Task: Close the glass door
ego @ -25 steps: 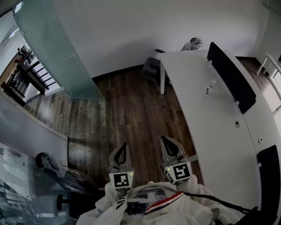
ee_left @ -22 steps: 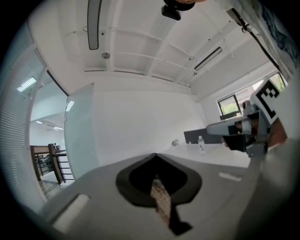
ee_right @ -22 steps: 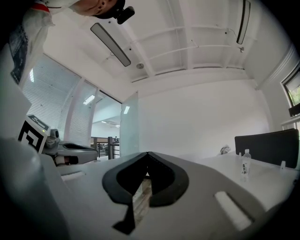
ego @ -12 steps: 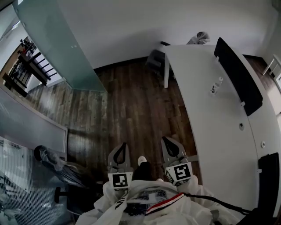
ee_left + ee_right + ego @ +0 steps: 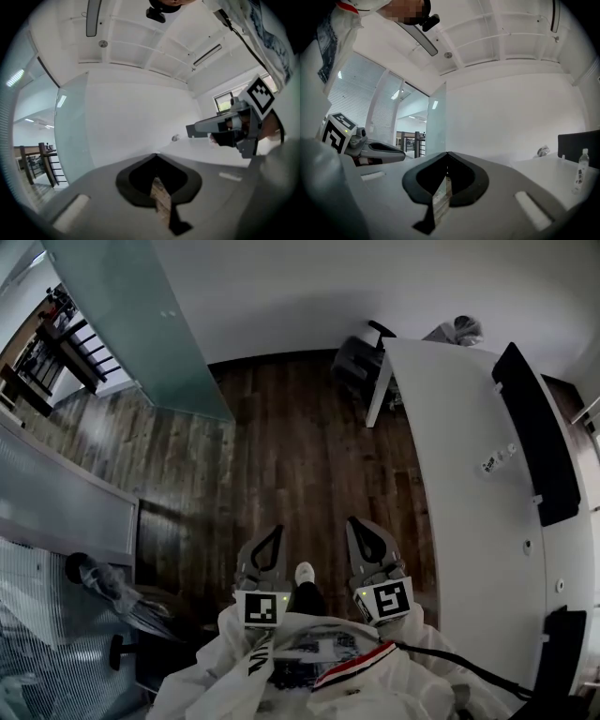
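Observation:
The glass door (image 5: 131, 324) is a frosted green-tinted panel that stands swung open at the upper left of the head view, beside a doorway. It also shows in the left gripper view as the glass door (image 5: 72, 131) at left, and in the right gripper view as the glass door (image 5: 436, 126) straight ahead. My left gripper (image 5: 273, 532) and right gripper (image 5: 357, 522) are held side by side close to my body, over the dark wood floor, well short of the door. Both are shut and empty; their tips meet at the left gripper (image 5: 156, 155) and the right gripper (image 5: 447, 153).
A long white desk (image 5: 469, 484) runs along the right, with a black panel (image 5: 539, 437) and a small bottle (image 5: 489, 463) on it. An office chair (image 5: 361, 357) stands at its far end. Another chair with clothing (image 5: 103, 582) is at lower left. A railing (image 5: 47, 343) lies beyond the doorway.
I have walked forward: the desk has slid to the right in view and the door sits nearer. A shoe now shows between the grippers, which stay shut.

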